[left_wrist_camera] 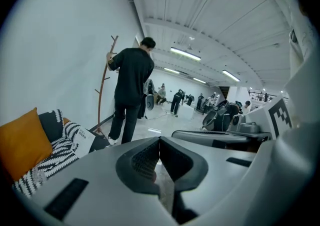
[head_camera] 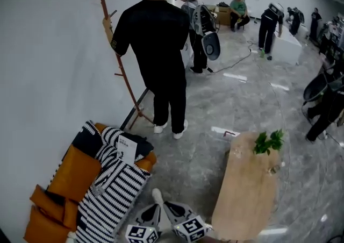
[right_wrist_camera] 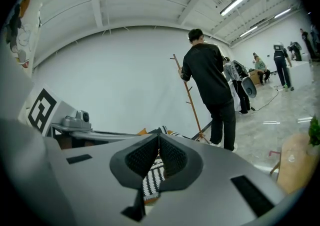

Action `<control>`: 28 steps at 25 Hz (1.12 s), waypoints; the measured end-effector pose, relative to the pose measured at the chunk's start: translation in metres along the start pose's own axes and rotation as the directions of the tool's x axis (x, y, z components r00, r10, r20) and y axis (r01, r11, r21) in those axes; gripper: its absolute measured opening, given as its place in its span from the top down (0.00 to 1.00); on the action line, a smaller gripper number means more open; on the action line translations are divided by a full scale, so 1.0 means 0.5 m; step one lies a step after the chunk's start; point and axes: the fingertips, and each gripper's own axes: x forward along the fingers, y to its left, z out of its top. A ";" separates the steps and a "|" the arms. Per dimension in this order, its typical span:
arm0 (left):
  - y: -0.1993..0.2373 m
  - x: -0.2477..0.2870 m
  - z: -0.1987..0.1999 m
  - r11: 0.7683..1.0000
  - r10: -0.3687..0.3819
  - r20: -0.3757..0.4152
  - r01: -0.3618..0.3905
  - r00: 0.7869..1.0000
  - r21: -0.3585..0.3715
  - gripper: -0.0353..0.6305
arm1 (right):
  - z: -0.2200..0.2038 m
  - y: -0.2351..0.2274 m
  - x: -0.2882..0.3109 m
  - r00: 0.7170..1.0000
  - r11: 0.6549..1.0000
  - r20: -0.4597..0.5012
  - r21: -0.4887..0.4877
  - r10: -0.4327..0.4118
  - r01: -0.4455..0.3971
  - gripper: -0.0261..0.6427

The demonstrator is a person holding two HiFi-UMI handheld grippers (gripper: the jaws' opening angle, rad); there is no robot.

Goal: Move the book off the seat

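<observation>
- Grey polished floor, a white wall, many people far behind: where do the tools stand in this room?
- Both are low and close together. The left gripper (left_wrist_camera: 159, 141) has its jaws pressed together with nothing between them. The right gripper (right_wrist_camera: 159, 139) is clenched in the same way and is also empty. Only striped cloth shows through the gap under its tips, and that cloth lies beyond them.
- And the book?
- The book (head_camera: 127, 149) lies ahead of the grippers and to their left, on the striped blanket (head_camera: 115, 188) that covers the orange sofa (head_camera: 72, 174). It is well apart from both tools.
- How much of the task is done?
- By the look, nothing yet: the book is on the seat and no jaw touches it. One gripper must open, reach it, take it and carry it off, perhaps to the wooden table (head_camera: 244, 199) at the tools' right.
- What is hard to see?
- The head view cuts both grippers at its lower edge. The right gripper view does not show the book. The print on the cover is too small to read. A person in black (head_camera: 158, 37) stands beyond the sofa, beside a coat stand (head_camera: 115, 59).
</observation>
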 end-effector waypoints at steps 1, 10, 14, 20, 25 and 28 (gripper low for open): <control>0.010 0.014 0.003 1.000 -0.007 -0.002 0.007 1.000 -0.006 0.94 | 0.003 -0.011 0.011 1.000 1.000 -0.005 0.002 -0.012 0.012 0.95; 0.225 0.158 0.131 0.998 -0.053 0.009 0.053 0.999 -0.025 0.93 | 0.068 -0.128 0.257 0.993 0.993 -0.017 0.006 -0.115 0.115 0.95; 0.363 0.199 0.227 0.998 -0.052 0.039 0.053 0.998 -0.027 0.94 | 0.122 -0.142 0.404 0.991 0.991 -0.031 0.018 -0.132 0.132 0.95; 0.531 0.251 0.315 0.997 -0.065 0.038 0.066 0.997 -0.032 0.94 | 0.203 -0.148 0.585 0.990 0.990 -0.023 -0.016 -0.140 0.139 0.95; 0.575 0.298 0.311 0.994 -0.101 -0.006 0.101 0.995 -0.047 0.93 | 0.213 -0.174 0.638 0.986 0.987 -0.049 -0.019 -0.160 0.159 0.95; 0.588 0.319 0.319 0.994 -0.094 -0.010 0.094 0.995 -0.052 0.93 | 0.207 -0.201 0.646 0.984 0.988 -0.079 -0.018 -0.157 0.156 0.95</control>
